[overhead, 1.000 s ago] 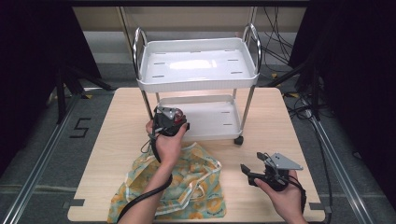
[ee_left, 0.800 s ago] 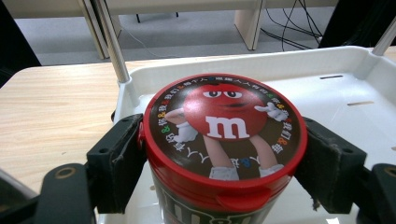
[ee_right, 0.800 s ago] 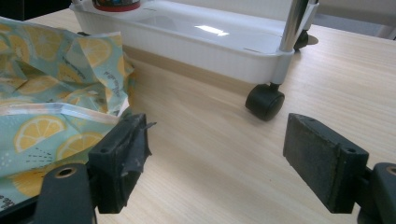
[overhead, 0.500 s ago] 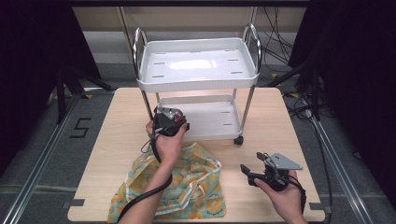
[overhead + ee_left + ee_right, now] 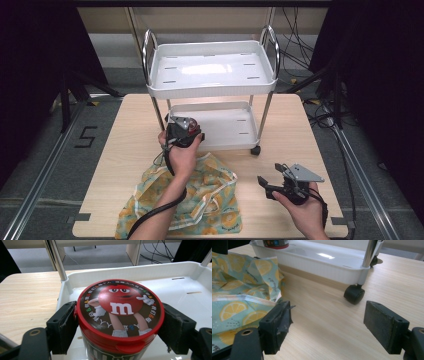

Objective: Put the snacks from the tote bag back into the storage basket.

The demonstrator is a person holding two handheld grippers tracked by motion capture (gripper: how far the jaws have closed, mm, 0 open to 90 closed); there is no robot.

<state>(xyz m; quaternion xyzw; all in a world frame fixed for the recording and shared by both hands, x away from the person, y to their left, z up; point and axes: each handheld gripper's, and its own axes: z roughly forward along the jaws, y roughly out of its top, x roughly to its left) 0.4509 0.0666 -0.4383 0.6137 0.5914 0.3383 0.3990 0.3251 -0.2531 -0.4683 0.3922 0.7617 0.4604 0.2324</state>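
Observation:
A round candy can (image 5: 120,315) with a red lid showing a red cartoon character is clamped between the black jaws of my left gripper (image 5: 120,326). In the high view the left gripper (image 5: 181,132) holds the can (image 5: 188,124) upright at the front left corner of the white cart's lower tray (image 5: 225,125). A teal bag (image 5: 200,200) printed with lemons lies crumpled on the wooden table under the left forearm. My right gripper (image 5: 270,177) hovers low at the front right of the table, open with nothing between its jaws (image 5: 329,325).
The white two-shelf cart (image 5: 212,70) stands on the table's far half, with chrome posts and a black caster (image 5: 354,293) near the right gripper. The bag's edge (image 5: 242,290) lies left of the right gripper. Bare wood (image 5: 300,140) stretches to the right.

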